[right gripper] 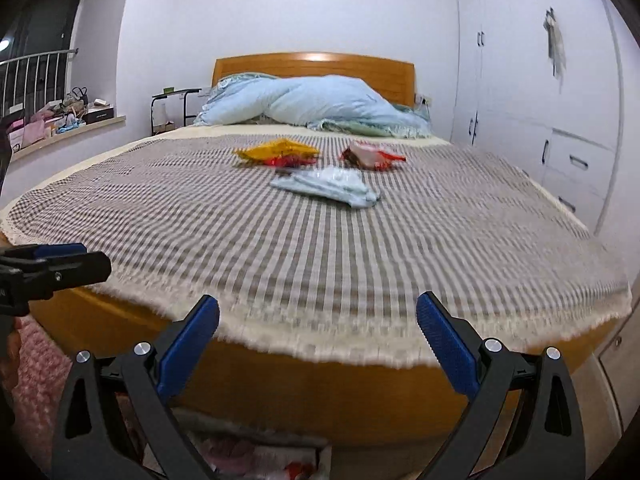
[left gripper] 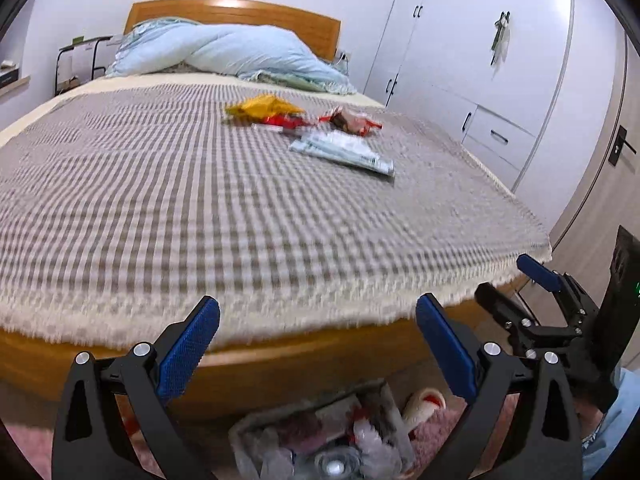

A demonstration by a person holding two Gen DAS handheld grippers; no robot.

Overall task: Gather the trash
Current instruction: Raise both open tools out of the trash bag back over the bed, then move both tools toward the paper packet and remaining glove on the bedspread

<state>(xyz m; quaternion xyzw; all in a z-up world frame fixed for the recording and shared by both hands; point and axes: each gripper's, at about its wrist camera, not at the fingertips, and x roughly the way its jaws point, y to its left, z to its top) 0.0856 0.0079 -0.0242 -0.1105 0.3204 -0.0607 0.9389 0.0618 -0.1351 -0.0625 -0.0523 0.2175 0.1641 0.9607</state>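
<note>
Bed (right gripper: 280, 240) with checked cover fills our view, blue duvet (right gripper: 320, 108) heaped at the headboard and white wardrobe (right gripper: 540, 100) alongside, nothing lying between us and the litter. We hold left gripper (left gripper: 318, 316) and right gripper (right gripper: 318, 316) at the foot edge, both spread wide and empty, well short of mid-bed. Trash there: pale plastic bag (right gripper: 328, 188) nearest, yellow wrapper (right gripper: 276, 150) and red-white wrapper (right gripper: 372, 156) just behind; a filled bin (left gripper: 320, 436) sits below on the floor.
</note>
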